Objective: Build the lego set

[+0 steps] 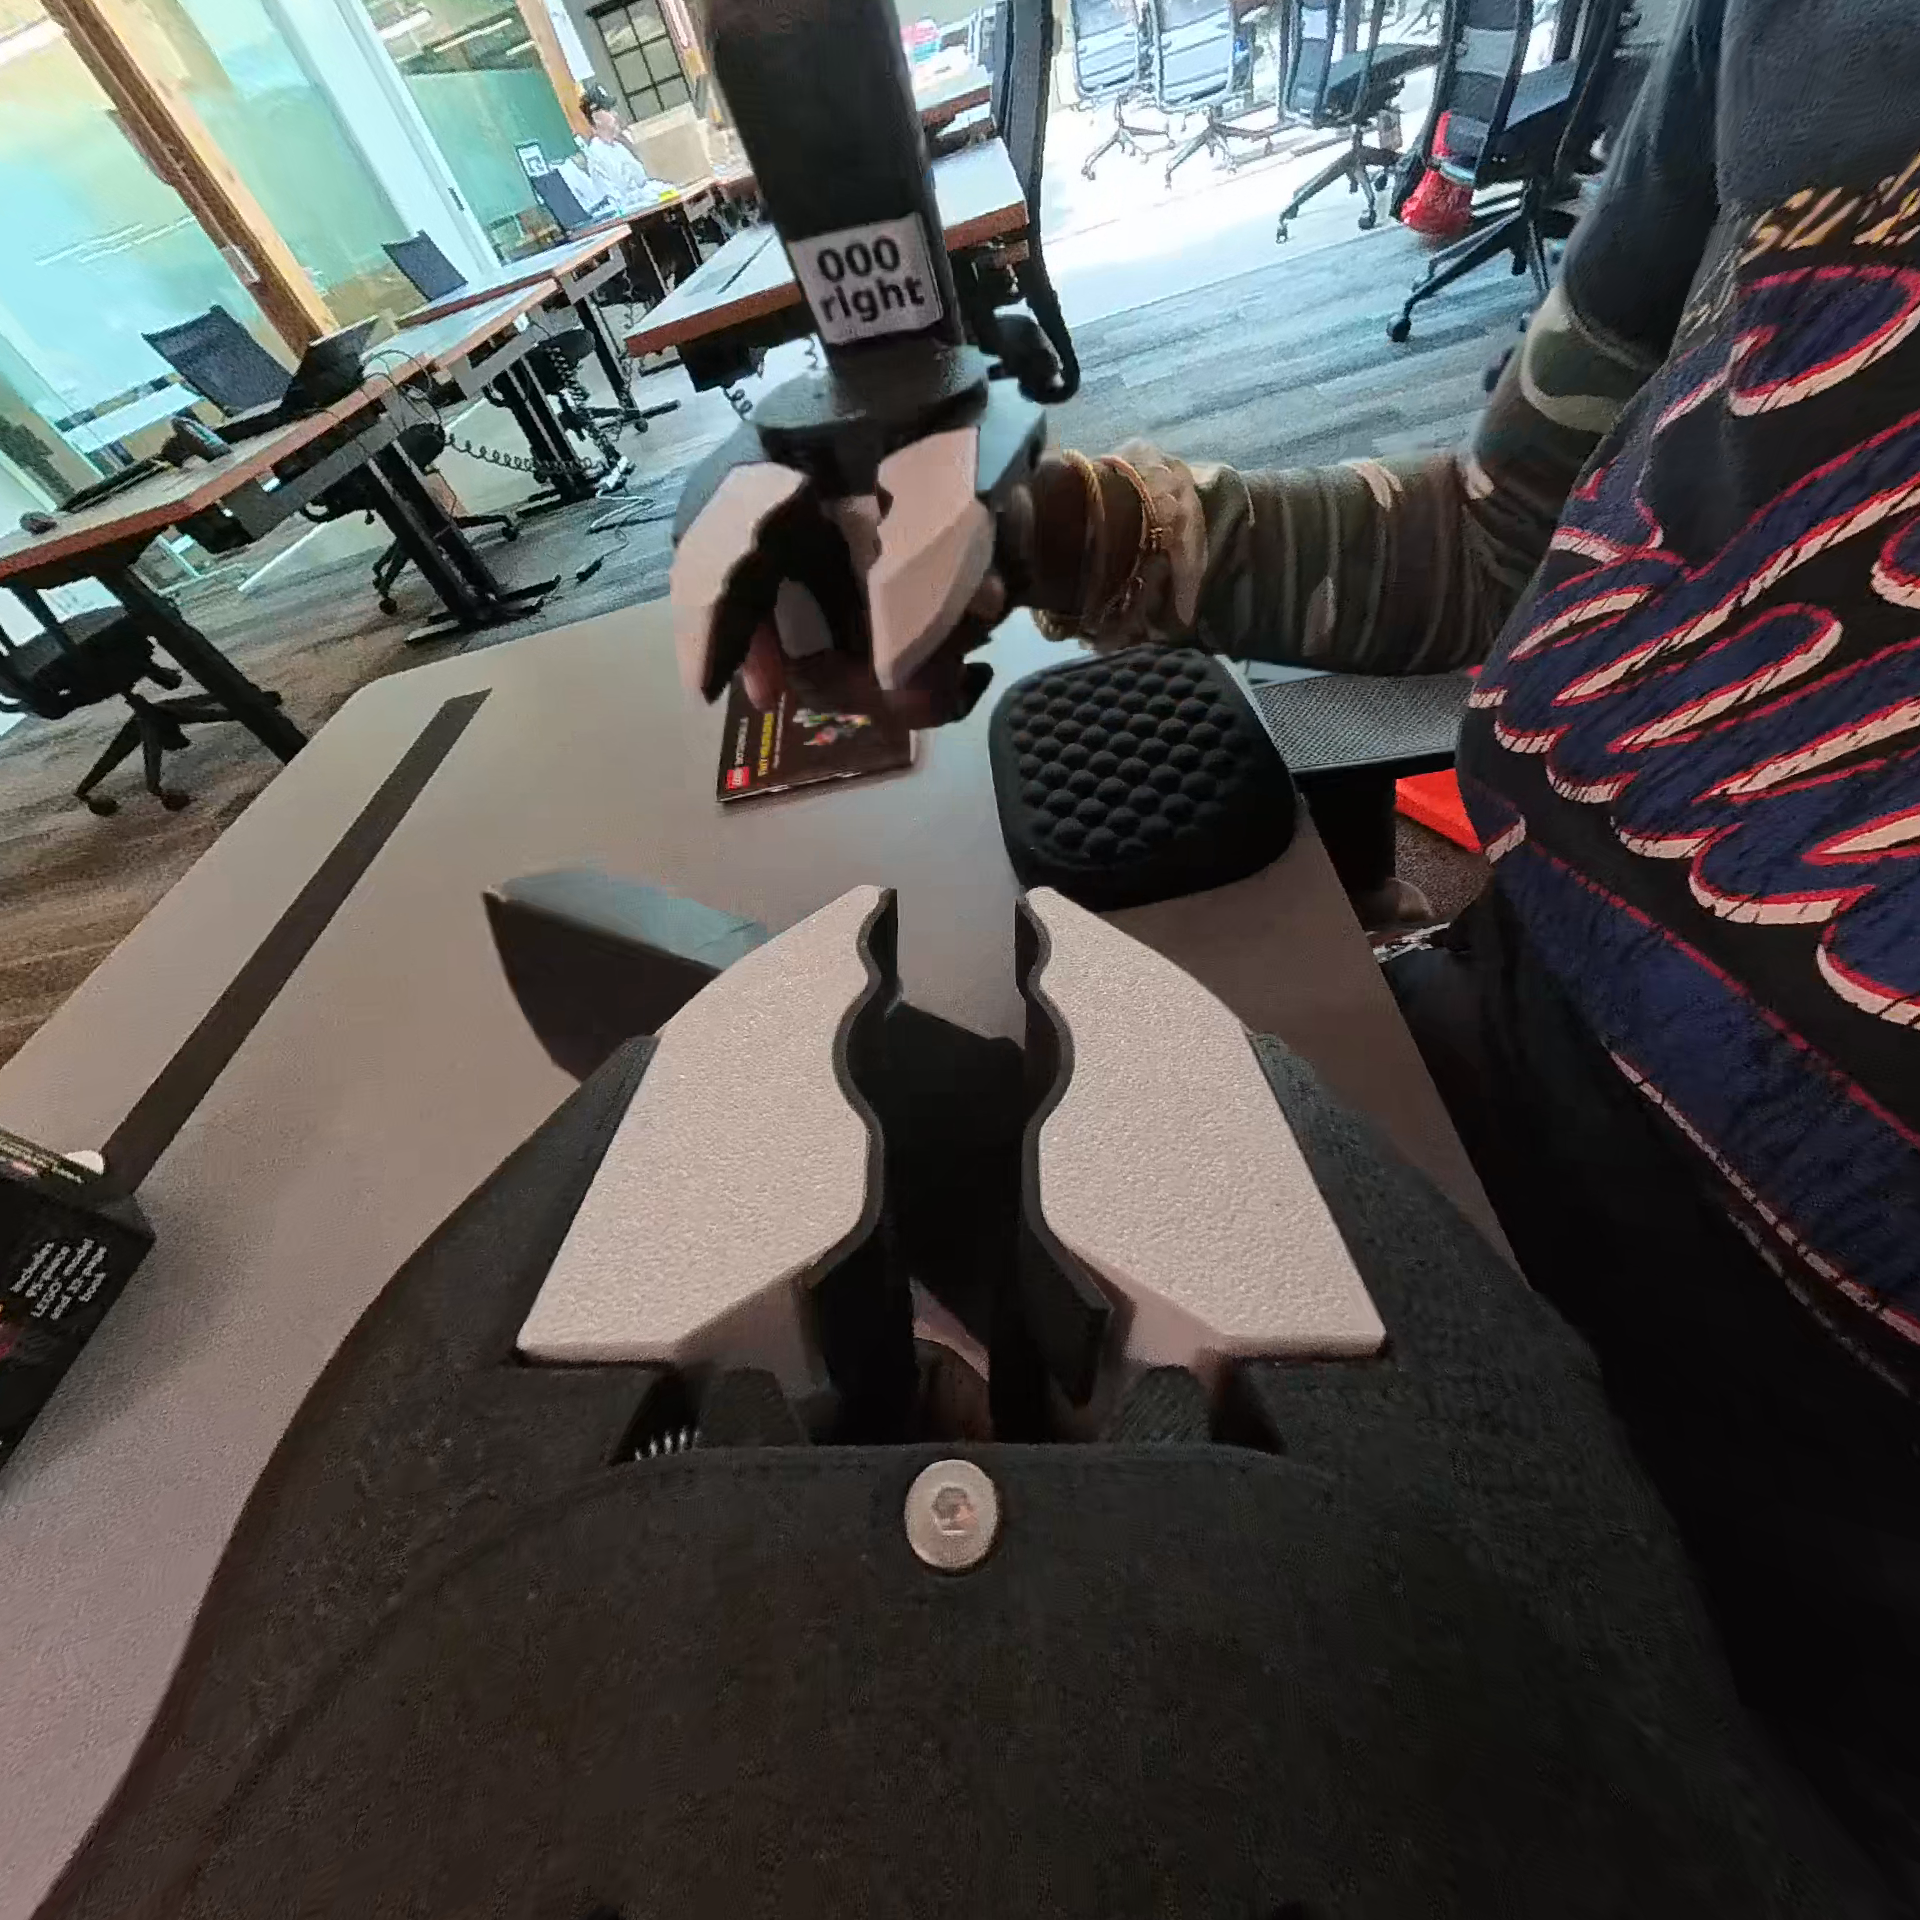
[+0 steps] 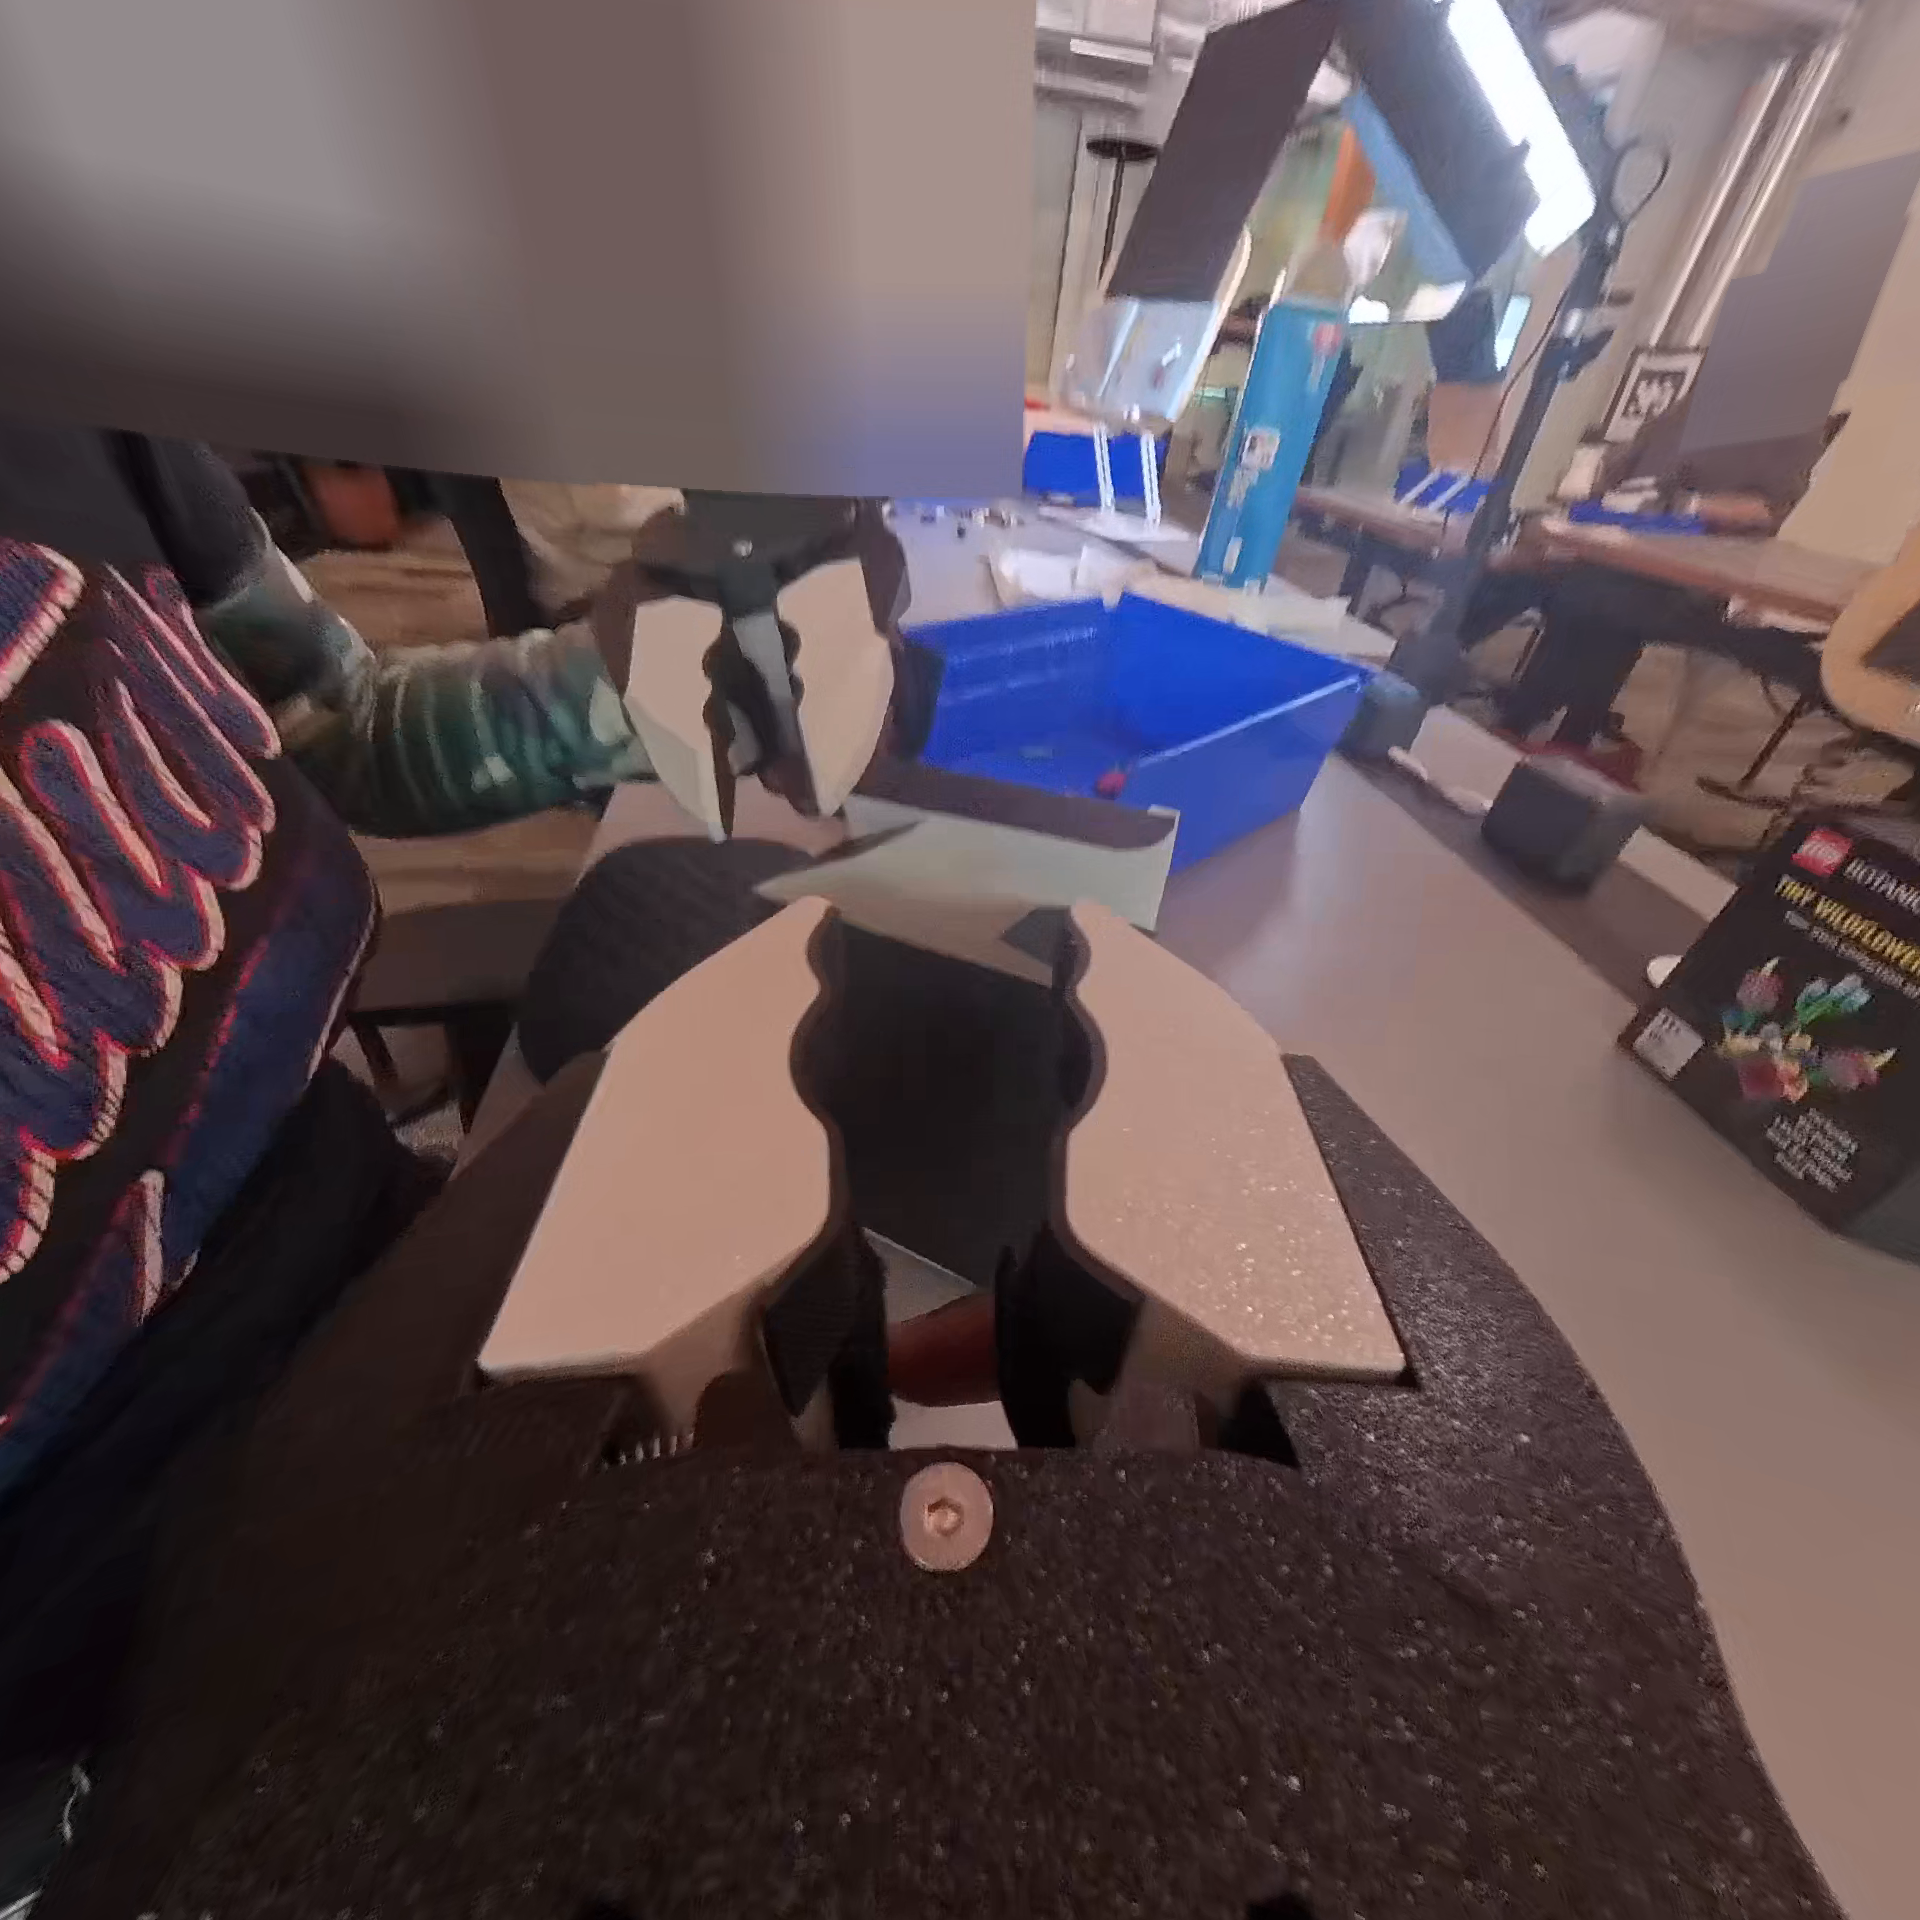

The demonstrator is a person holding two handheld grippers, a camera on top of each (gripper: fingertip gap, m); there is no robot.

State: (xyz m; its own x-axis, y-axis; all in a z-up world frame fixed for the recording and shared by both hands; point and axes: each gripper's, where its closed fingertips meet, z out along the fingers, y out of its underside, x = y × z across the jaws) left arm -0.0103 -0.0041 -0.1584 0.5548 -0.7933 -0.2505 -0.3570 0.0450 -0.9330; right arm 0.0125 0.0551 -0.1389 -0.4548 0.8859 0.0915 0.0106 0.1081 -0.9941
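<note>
The left gripper (image 1: 956, 935) has its jaws apart, with nothing between them, above the grey table (image 1: 416, 935). The right gripper (image 2: 951, 935) has its jaws apart too; in the left wrist view its tips hang over a dark instruction booklet (image 1: 821, 738), and I cannot tell if they touch it. The booklet lies flat near the table edge, just beside a black chair armrest (image 1: 1143, 769). A blue bin (image 2: 1122, 696) stands farther on the table. The black lego box (image 2: 1808, 1039) stands at the right side, well apart from the booklet.
</note>
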